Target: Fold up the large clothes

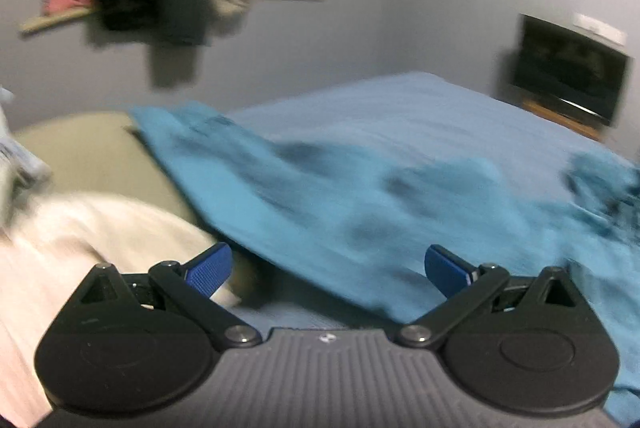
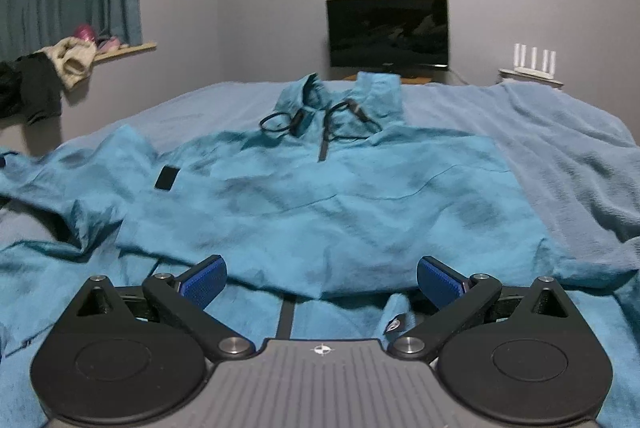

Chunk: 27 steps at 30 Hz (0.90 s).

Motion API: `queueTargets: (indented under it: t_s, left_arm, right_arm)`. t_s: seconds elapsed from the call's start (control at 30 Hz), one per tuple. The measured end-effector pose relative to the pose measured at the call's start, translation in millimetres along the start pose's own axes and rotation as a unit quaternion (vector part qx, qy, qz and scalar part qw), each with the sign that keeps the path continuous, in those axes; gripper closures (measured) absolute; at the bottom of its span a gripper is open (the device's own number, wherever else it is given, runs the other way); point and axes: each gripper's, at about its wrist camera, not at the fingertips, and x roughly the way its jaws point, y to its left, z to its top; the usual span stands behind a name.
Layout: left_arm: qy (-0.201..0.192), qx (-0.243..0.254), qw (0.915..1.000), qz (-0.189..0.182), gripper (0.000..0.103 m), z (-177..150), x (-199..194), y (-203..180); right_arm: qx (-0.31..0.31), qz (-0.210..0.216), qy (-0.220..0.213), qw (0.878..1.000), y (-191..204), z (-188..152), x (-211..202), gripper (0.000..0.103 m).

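Note:
A large teal hooded pullover (image 2: 320, 196) lies spread on the blue bedsheet (image 2: 568, 148), collar and black drawcords (image 2: 320, 120) at the far end. Its lower part is folded up over the body, with the fold edge just beyond my right gripper (image 2: 322, 278), which is open and empty above the cloth. In the blurred left wrist view the same garment (image 1: 360, 196) runs from far left to the right edge. My left gripper (image 1: 328, 268) is open and empty at the garment's near left edge.
A white cloth (image 1: 80, 248) and a beige cushion (image 1: 88, 156) lie left of the garment. A window ledge holds piled clothes (image 2: 52, 72). A dark monitor (image 2: 386, 32) stands past the bed's far end, a white router (image 2: 534, 62) to its right.

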Motion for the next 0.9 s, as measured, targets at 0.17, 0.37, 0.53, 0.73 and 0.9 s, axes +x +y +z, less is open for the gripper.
queueTargets:
  t_s: [0.17,0.37,0.53,0.73,0.9]
  left_arm:
    - [-0.046,0.002,0.9945,0.094,0.000,41.4,29.1,44.6]
    - [-0.013,-0.051,0.9894,0.135,0.006,65.7,81.6,88.4]
    - [-0.003,-0.045,0.9877,0.149,0.059,73.1,108.2,88.4]
    - [-0.058,-0.053,0.9930,0.088,0.094,80.1,89.4,67.7]
    - [-0.118,-0.007,0.9929,0.016,0.100,96.6,40.3,14.7]
  right_arm:
    - [0.011,0.015,0.013,1.000,-2.3,-3.4,11.9,0.000]
    - [0.021,0.018,0.031,0.999,-4.4,-6.1,26.4,0.000]
    - [0.017,0.022,0.041,0.999,-0.3,-8.3,35.1,0.000]
    - [0.012,0.029,0.041,0.999,2.4,-9.8,38.3,0.000]
    - [0.009,0.031,0.032,0.999,2.5,-9.3,33.9,0.000]
